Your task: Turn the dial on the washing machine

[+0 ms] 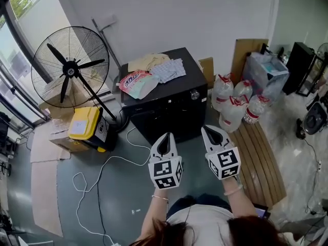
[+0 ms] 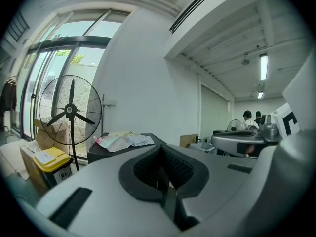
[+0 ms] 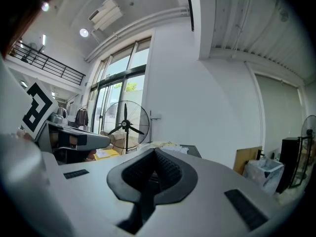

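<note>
Black, boxy and front-loading, the washing machine (image 1: pixel 169 109) sits in the middle of the head view with its back to the white wall. Its small silver round dial (image 1: pixel 195 94) is on the control strip, at the upper right corner of the front face. A pink-and-white detergent pouch (image 1: pixel 137 83), a beige cloth (image 1: pixel 148 62) and a pale checked cloth (image 1: pixel 169 69) lie on the lid, well clear of the dial.

Both tools hang in the lower middle of the frame, above the grey floor and short of the machine's front. The left white two-jaw gripper (image 1: pixel 165 137) has its dark ribbed pads pressed together with nothing between them. The right white two-jaw gripper (image 1: pixel 209 130) is likewise closed on nothing. Neither touches the machine.

This looks like the very start of the task: the approach has not begun and the dial is untouched. The right gripper lies nearer the dial, just below and slightly right of it in the frame, so it seems the likelier one to use.

The next move would call for:
- carrying that gripper forward and down to the dial;
- parting the jaws enough to straddle the knob;
- closing squarely on its rim, then rolling the wrist.

The knob is small and shiny, so an off-centre grip could slip.
</note>
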Demonstrator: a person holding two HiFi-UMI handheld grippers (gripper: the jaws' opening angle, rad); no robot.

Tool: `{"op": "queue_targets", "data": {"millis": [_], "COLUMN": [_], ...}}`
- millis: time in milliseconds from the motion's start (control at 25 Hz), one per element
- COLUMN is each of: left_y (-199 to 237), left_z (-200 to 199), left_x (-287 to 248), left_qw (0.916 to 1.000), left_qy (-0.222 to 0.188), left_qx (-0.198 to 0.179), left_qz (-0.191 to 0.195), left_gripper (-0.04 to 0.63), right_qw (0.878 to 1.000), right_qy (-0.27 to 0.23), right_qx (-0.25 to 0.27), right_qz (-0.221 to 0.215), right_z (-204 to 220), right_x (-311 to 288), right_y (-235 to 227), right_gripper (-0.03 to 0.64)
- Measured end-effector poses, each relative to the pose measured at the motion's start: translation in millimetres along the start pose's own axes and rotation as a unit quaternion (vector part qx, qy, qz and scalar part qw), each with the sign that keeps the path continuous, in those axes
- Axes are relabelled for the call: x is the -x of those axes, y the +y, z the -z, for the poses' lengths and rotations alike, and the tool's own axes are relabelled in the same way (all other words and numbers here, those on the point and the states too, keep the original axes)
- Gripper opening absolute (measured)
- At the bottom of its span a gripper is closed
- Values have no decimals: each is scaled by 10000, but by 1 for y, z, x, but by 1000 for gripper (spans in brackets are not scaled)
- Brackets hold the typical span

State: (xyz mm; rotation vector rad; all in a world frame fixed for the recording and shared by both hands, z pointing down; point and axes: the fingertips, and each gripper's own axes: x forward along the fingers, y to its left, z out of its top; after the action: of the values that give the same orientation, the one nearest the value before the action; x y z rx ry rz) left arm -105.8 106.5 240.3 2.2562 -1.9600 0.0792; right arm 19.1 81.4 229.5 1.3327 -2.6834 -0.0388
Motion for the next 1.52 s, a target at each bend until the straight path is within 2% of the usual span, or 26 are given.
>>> {"op": "queue_targets", "data": {"millis": [520,760,1040,1520], "left_y": [-87,-95,-102,-101], "left_z": [-13,-20,-18,-21], "left_x": [15,20,27,33], "left_qw": [9996,9997,9997,9996], "left_qy": [4,-74,-39,-76], "left_qx": [-198,-226,-245,-270], "left_qz": [180,86,20,-20], "left_gripper": [17,17,17,17], "right_qw": [9999,9988,9979,9977], "right_qy": [75,127,149,96], "right_qx": [83,319,347,374], "right_qz": [-131,-340,-526,-557], "right_z": [-12,-8,-5,-10], "right_x": [53,60,65,69], "right_y": [-33,-27,-24,-25], "right_gripper": [26,26,26,26]}}
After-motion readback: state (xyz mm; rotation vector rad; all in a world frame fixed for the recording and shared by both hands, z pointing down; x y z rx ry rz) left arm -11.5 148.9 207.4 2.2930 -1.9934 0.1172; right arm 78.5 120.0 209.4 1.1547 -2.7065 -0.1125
